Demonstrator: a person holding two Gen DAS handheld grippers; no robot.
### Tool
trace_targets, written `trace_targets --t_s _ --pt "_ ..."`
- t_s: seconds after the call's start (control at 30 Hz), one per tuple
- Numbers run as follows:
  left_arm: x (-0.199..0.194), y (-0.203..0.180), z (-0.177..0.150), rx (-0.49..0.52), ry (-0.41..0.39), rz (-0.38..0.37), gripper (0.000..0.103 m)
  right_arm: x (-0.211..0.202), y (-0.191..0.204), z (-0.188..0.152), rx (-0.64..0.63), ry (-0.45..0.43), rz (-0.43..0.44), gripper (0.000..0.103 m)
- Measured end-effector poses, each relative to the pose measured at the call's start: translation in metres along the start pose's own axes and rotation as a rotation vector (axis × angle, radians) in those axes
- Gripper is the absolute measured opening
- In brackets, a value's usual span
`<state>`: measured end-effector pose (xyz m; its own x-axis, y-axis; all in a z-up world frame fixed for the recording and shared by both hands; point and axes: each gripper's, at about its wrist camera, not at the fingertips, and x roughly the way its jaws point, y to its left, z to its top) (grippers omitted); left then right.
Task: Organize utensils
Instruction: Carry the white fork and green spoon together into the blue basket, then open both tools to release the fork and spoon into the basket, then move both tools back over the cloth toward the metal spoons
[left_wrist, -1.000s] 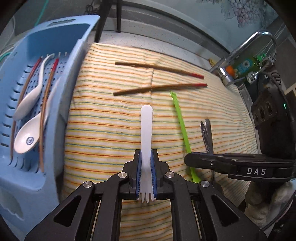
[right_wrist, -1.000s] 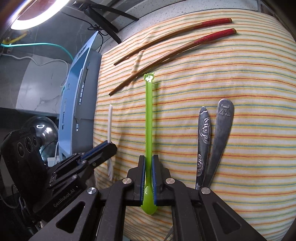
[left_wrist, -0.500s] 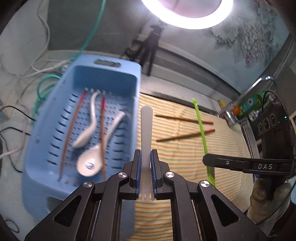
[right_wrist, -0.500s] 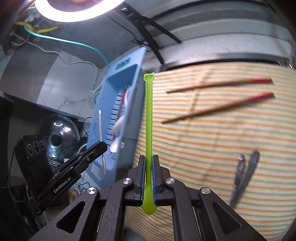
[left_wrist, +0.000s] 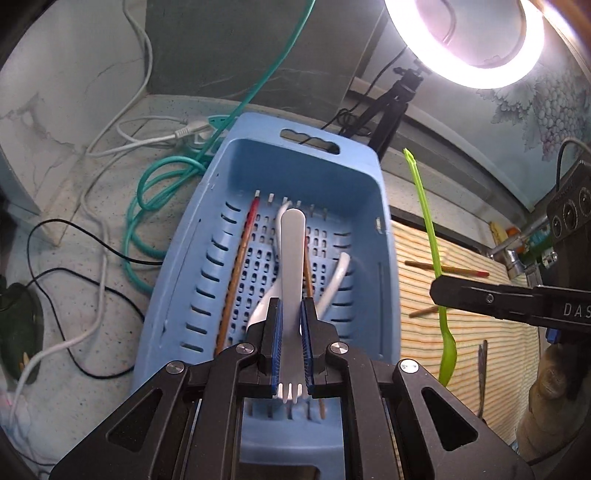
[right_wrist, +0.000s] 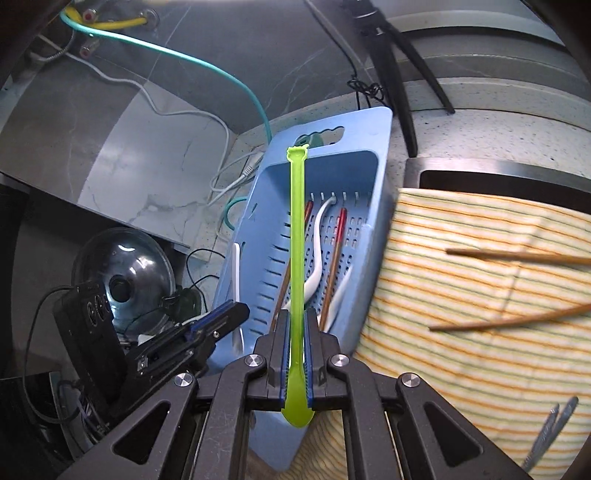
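Left wrist view: we read "DAS" on right gripper (left_wrist: 439, 291) side; in right wrist view we read nothing legible on left gripper (right_wrist: 236, 314). Left jaws clamped tight on flat white plastic fork (left_wrist: 291, 266), tines toward cam, handle over slotted blue plastic basket (left_wrist: 384, 258). Right jaws shut on thin lime-green plastic spoon (right_wrist: 296, 236), also over basket. Basket holds white spoons (right_wrist: 317, 236), red-tipped chopsticks (right_wrist: 338, 243). Striped cloth (right_wrist: 461, 350) beside basket w/ two chopsticks (right_wrist: 517, 321), metal utensils (right_wrist: 554, 428).

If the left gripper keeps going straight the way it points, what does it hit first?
Most likely the blue basket, on the white spoons and chopsticks lying inside it. The left gripper holds a white fork; depth is unclear.
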<state>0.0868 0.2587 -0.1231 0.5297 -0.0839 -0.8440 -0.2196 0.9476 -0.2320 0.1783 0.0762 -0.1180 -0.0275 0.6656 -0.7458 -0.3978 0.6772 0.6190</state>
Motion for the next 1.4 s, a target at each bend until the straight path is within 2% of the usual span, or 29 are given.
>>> trace_targets --t_s 0.2,0.27,0.33,0.37,0.4,0.8,0.97,1.17,1.4 --pt "0.011 0.004 0.005 0.01 0.018 0.033 0.009 0.028 0.012 0.009 -0.027 0.015 -0.04 0.009" --pt "0.011 0.003 0.005 0.016 0.022 0.033 0.014 0.031 0.014 0.01 -0.038 0.02 -0.048 0.01" --pt "0.012 0.004 0.006 0.023 0.022 0.04 0.014 0.031 0.016 0.01 -0.048 0.015 -0.061 0.018" --pt "0.013 0.005 0.006 0.023 0.025 0.041 0.014 0.03 0.016 0.009 -0.05 0.011 -0.064 0.026" --pt "0.013 0.006 0.006 0.02 0.023 0.042 0.014 0.029 0.016 0.009 -0.053 0.006 -0.066 0.028" --pt "0.006 -0.004 0.007 0.045 0.005 0.021 0.014 0.005 0.003 0.006 -0.038 -0.027 -0.083 0.028" --pt "-0.005 -0.023 0.003 0.084 -0.011 -0.005 0.014 -0.024 -0.007 0.001 -0.043 -0.054 -0.078 0.028" --pt "-0.019 -0.048 -0.008 0.119 -0.026 -0.042 0.014 -0.076 -0.032 -0.009 -0.025 -0.089 -0.061 0.028" --pt "-0.037 -0.082 -0.03 0.155 -0.039 -0.084 0.014 -0.138 -0.065 -0.025 -0.036 -0.123 -0.082 0.028"
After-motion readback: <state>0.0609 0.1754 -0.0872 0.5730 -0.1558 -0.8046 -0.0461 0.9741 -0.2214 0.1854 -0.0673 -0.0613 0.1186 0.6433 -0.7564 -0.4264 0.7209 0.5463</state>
